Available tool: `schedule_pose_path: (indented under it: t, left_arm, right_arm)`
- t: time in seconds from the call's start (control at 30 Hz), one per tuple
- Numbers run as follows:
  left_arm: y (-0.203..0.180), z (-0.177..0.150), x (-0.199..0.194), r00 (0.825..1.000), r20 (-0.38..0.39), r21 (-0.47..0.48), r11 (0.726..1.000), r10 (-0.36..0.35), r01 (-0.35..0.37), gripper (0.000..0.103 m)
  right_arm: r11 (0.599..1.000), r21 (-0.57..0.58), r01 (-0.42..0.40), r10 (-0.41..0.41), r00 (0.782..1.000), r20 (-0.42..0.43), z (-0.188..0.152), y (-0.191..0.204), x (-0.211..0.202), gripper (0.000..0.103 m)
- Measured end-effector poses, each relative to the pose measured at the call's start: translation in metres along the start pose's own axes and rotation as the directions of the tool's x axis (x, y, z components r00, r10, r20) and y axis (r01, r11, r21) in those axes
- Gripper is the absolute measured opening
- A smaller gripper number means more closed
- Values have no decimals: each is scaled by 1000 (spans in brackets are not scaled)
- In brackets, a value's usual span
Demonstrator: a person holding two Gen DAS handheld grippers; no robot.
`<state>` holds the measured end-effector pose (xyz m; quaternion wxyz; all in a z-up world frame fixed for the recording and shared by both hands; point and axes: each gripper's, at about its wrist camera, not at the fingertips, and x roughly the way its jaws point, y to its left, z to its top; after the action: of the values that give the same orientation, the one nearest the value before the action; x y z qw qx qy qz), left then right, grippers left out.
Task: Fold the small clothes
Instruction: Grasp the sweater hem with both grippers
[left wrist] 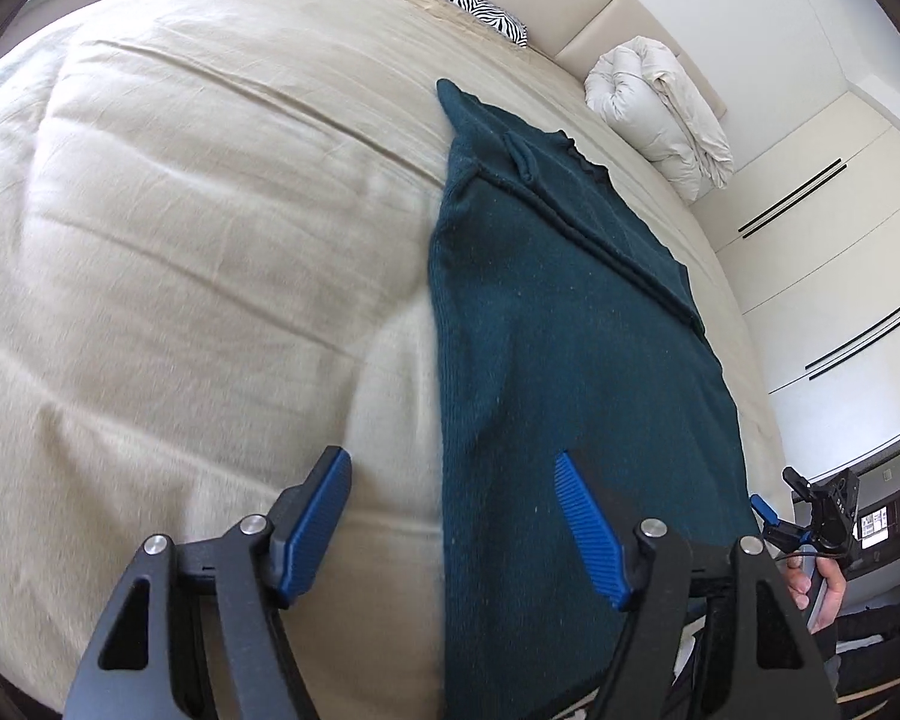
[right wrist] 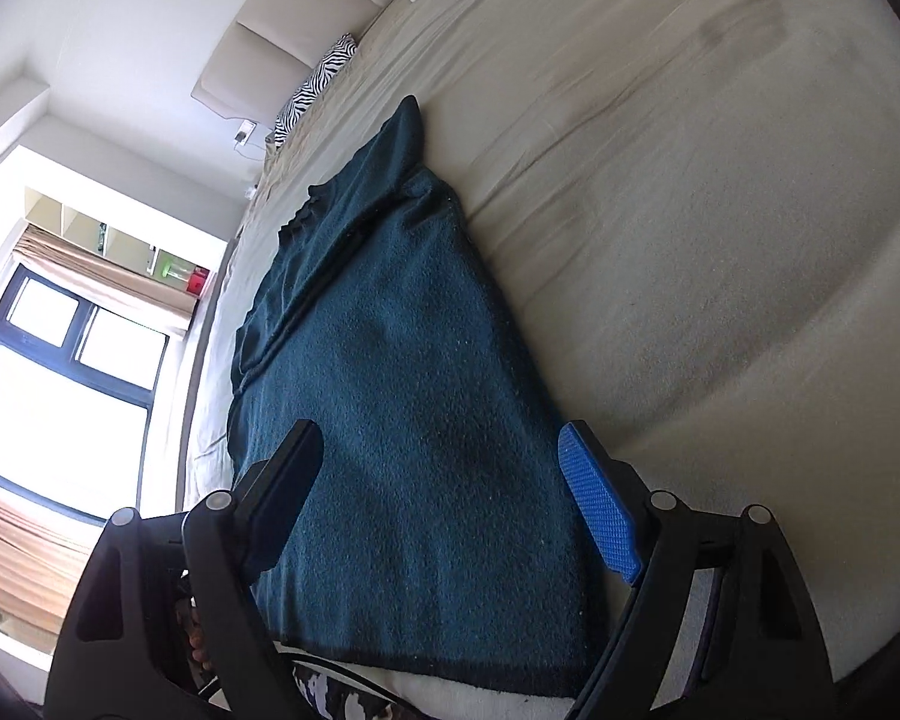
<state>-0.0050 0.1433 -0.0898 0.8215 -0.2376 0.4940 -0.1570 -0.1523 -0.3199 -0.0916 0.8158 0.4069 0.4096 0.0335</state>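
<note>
A dark teal knitted sweater (left wrist: 558, 324) lies flat on the beige bed (left wrist: 180, 240), folded lengthwise into a long strip with a sleeve laid over its body. My left gripper (left wrist: 453, 483) is open and empty, just above the sweater's near left edge. The right gripper (left wrist: 810, 510) shows small at the far right of the left wrist view, past the sweater's right edge. In the right wrist view the sweater (right wrist: 402, 396) fills the middle, and my right gripper (right wrist: 438, 456) is open and empty over its near hem.
A bundled cream duvet (left wrist: 660, 114) and a zebra-print pillow (left wrist: 468, 3) lie by the padded headboard (left wrist: 564, 12). White wardrobe doors (left wrist: 840, 240) stand to the right. A window (right wrist: 48, 378) shows in the right wrist view.
</note>
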Motion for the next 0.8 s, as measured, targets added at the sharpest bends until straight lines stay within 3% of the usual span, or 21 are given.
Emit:
schedule_pose_path:
  t: [0.2,0.43,0.5,0.6,0.7,0.8]
  left_arm:
    - [-12,-26,-7,997,-76,21,1000,-4,5,64]
    - [-22,-44,1,988,-151,38,999,40,-34,54]
    - [-21,-46,3,986,-154,42,998,60,-54,48]
    - [-17,-45,5,984,-162,28,997,75,-72,30]
    - [-17,-45,5,981,-180,30,997,72,-68,23]
    - [-19,-45,6,980,-184,33,997,75,-70,23]
  right_arm:
    - [996,-44,77,-78,996,-30,-11,10,5,80]
    - [994,-50,96,-97,995,-34,-19,7,-4,75]
    - [994,-52,100,-102,994,-34,-21,6,-6,75]
    - [991,-66,116,-118,992,-38,-23,7,-7,74]
    - [987,-84,136,-140,989,-43,-23,12,-6,74]
    - [983,-100,157,-162,986,-47,-24,14,-10,74]
